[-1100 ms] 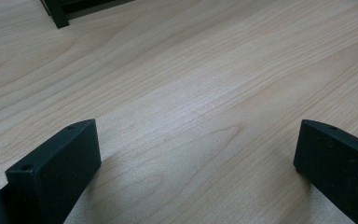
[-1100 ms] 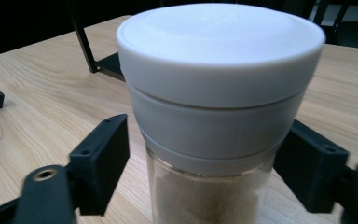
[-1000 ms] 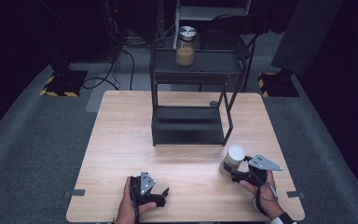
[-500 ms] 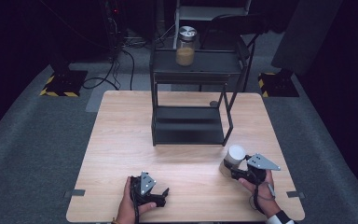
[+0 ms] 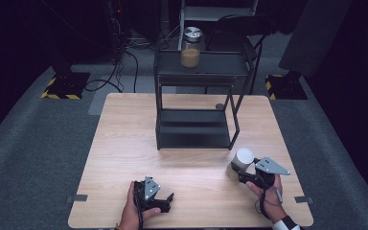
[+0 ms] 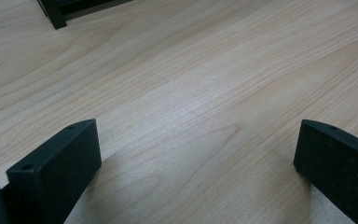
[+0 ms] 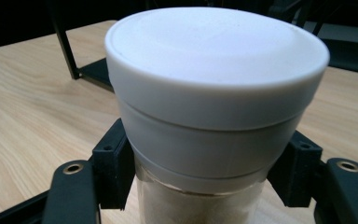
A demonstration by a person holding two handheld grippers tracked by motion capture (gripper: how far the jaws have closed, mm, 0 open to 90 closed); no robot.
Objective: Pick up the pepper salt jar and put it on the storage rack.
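A glass jar with a white lid (image 5: 243, 158) stands on the wooden table (image 5: 124, 143) at the front right. My right gripper (image 5: 237, 171) is shut on it, just below the lid. In the right gripper view the jar (image 7: 214, 93) rises close up, its pale contents showing through the glass, and my right gripper (image 7: 205, 163) presses both black pads on its sides. My left gripper (image 5: 168, 201) rests at the front of the table, held by a hand. Its jaws stand wide open in the left gripper view, with bare wood between them (image 6: 196, 158).
A black two-level metal rack (image 5: 196, 129) stands at the middle back of the table. On its top shelf is a jar with a metal lid (image 5: 191, 48) and brown contents. Dark floor, cables and stands surround the table.
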